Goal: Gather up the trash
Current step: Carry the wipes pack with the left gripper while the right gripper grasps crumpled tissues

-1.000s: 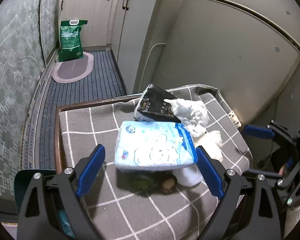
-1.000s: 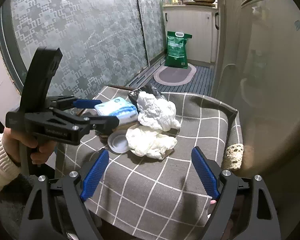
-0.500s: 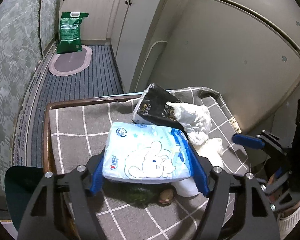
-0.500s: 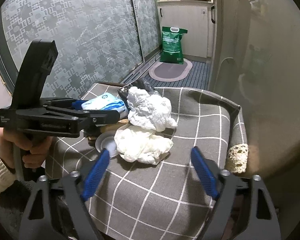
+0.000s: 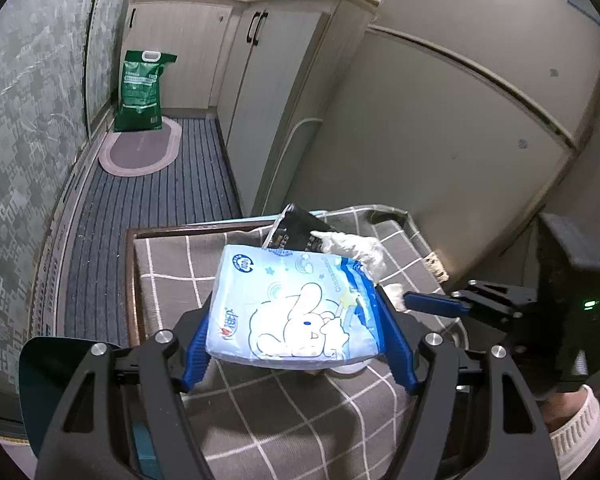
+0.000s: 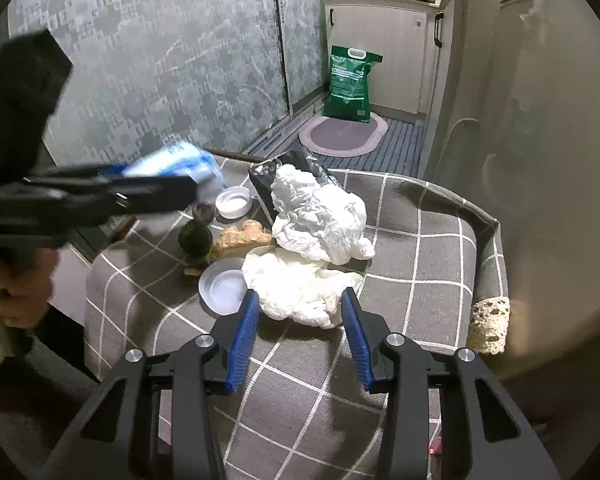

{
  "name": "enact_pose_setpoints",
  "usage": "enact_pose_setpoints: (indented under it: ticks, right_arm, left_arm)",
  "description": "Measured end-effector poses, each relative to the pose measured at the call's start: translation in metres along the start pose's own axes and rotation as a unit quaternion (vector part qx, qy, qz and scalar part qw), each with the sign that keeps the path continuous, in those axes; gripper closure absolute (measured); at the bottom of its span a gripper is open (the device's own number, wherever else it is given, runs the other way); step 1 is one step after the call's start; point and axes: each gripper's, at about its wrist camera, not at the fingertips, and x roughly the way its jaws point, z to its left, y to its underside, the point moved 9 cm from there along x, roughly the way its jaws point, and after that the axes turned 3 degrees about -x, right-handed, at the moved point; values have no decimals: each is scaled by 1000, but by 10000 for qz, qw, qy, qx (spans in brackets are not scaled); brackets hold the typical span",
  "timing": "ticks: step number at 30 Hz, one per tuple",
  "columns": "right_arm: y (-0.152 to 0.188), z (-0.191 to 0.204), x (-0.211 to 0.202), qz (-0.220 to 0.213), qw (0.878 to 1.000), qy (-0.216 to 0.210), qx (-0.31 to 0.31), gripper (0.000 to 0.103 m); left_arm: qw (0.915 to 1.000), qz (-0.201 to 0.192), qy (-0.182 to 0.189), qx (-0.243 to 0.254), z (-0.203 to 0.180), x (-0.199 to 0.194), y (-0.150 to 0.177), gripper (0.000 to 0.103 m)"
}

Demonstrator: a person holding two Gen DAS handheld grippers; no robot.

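Trash covers the table (image 6: pixel 420 280) with the grey check cloth. The left gripper (image 5: pixel 296 344) pinches a blue tissue pack (image 5: pixel 296 312) by its two sides and holds it up off the cloth, low in the middle of the left view. That pack is soft and slippery, so it could slide out if the squeeze gets loose or the hand tips.

The right gripper (image 6: pixel 298 324) sits low in the middle of its view. Its fingers have just been closing around the near edge of a flat white tissue (image 6: pixel 300 284). I cannot tell if the pads press it yet, and a gap shows on both sides. The tissue is thin and floppy. It could tear, or only a corner could come up. A bigger crumpled tissue (image 6: pixel 320 216) lies on top of its far part, so lifting one could drag the other off the table.

A white lid (image 6: pixel 224 286) lies just left of the right gripper and could get bumped. More bits sit further back: a second lid (image 6: pixel 233 204), a brown scrap (image 6: pixel 242 238), a dark round thing (image 6: pixel 196 236) and a black wrapper (image 6: pixel 264 184). A rough sponge-like lump (image 6: pixel 490 320) sits at the right edge. A green bag (image 6: pixel 350 84) stands on the floor, far off in the upper middle.
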Motion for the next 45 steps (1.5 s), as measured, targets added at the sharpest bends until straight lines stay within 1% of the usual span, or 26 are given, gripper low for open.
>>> enact_pose_setpoints:
  ticks: [2, 7, 8, 10, 13, 20, 26, 30, 33, 37, 41, 45]
  right_arm:
    - [0, -1, 5, 63, 10000, 59, -16, 60]
    - [-4, 4, 3, 76, 9998, 140, -120, 74]
    - [-3, 4, 1, 72, 9998, 148, -133, 77]
    - [-3, 4, -6, 52, 9998, 155, -130, 92]
    - [-1, 3, -15, 37, 9995, 280, -137, 92]
    - [5, 6, -38, -115, 9994, 312, -31, 93]
    - [-14, 13, -60, -457, 9986, 234, 108, 93]
    - [-28, 22, -66, -624, 9978, 197, 94, 93]
    - [-42, 35, -71, -811, 9967, 60, 45, 93]
    - [-58, 62, -68, -901, 9958, -143, -95, 93]
    - [-71, 89, -59, -920, 9949, -329, -246, 93]
    - [-81, 120, -46, -851, 9943, -510, -385, 93]
  left_arm:
    - [10000, -55, 13, -30, 0, -6, 0, 30]
    - [9999, -144, -41, -2, 4, -22, 4, 30]
    - [9998, -170, -55, 3, 6, -25, 5, 30]
    - [9997, -220, -82, -19, 10, -34, 6, 30]
    - [9995, -266, -115, -84, 16, -43, 8, 30]
    - [9987, -405, -197, -236, 31, -63, 10, 30]
    - [9969, -562, -296, -454, 52, -83, 10, 30]
    - [9956, -604, -458, -545, 69, -91, 13, 30]
    - [9944, -561, -643, -618, 87, -93, 20, 30]
    - [9926, -442, -858, -737, 116, -96, 35, 30]
    - [9896, -275, -1140, -834, 149, -96, 51, 30]
    - [9867, -87, -1320, -941, 178, -97, 70, 30]
